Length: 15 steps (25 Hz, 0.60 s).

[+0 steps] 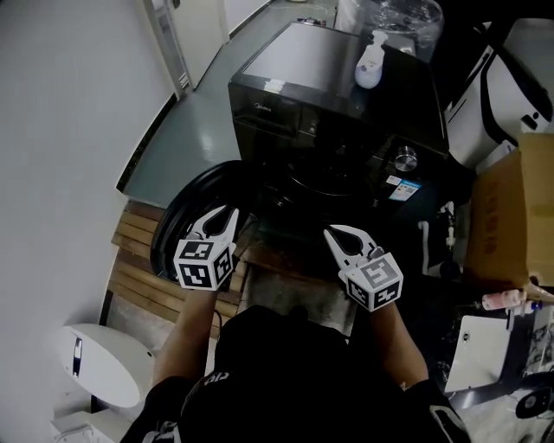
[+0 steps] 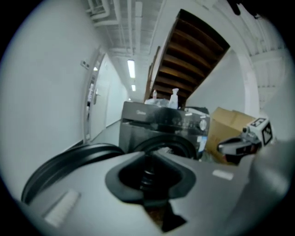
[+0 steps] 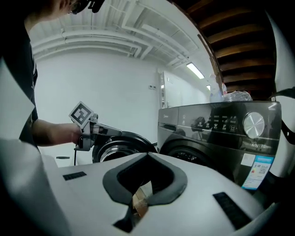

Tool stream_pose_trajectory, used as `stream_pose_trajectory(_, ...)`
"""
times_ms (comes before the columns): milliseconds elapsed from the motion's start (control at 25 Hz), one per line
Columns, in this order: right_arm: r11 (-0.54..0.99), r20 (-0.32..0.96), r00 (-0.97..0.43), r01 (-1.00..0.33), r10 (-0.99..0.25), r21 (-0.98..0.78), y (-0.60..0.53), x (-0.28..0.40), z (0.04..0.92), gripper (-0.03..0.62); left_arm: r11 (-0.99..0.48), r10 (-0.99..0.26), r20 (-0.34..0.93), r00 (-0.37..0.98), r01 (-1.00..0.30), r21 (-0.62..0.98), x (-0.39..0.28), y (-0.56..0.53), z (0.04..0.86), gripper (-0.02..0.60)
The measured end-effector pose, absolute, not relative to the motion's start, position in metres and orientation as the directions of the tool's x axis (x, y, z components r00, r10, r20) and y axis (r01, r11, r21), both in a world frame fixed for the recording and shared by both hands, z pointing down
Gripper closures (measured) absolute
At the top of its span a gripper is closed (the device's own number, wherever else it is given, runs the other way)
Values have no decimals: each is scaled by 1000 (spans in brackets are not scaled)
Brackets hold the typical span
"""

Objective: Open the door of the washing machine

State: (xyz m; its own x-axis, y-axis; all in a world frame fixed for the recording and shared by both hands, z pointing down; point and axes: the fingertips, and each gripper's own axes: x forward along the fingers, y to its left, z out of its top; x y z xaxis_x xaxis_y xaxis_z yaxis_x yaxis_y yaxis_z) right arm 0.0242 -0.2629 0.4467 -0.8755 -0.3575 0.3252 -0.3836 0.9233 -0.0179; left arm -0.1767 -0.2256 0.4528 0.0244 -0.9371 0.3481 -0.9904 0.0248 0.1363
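Note:
The black washing machine (image 1: pixel 346 95) stands ahead of me with its round door (image 1: pixel 186 208) swung fully out to the left, so the drum mouth (image 1: pixel 320 177) is uncovered. My left gripper (image 1: pixel 223 216) hovers in front of the door's inner side, touching nothing; its jaws are a little apart and empty, so it is open. My right gripper (image 1: pixel 333 232) is shut on nothing and hangs below the drum mouth. In the right gripper view the door (image 3: pixel 122 143) shows behind the left gripper (image 3: pixel 115 131). The left gripper view shows the machine (image 2: pixel 161 122) straight ahead.
A white spray bottle (image 1: pixel 370 62) and a clear plastic bag (image 1: pixel 389 17) sit on the machine's top. A cardboard box (image 1: pixel 511 216) stands at the right. Wooden slats (image 1: pixel 138 260) lie under the door, a white round object (image 1: pixel 99 363) lower left, a white wall at the left.

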Motion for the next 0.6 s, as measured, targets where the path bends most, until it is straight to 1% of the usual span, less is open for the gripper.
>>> stream_pose_trajectory(240, 897, 264, -862, -442, -433, 28, -292, 37, 418, 600, -43, -959, 273, 80, -990, 138, -157, -266, 420, 529)
stream_pose_trajectory(400, 860, 182, -842, -508, -508, 53, -308, 37, 387, 600, -101, -968, 215, 133, -983, 150, -153, -287, 393, 541)
stream_pose_trajectory(600, 813, 93, -808, -581, -582, 33, -321, 29, 359, 602, -128, -976, 160, 151, -981, 147, -160, -305, 369, 564)
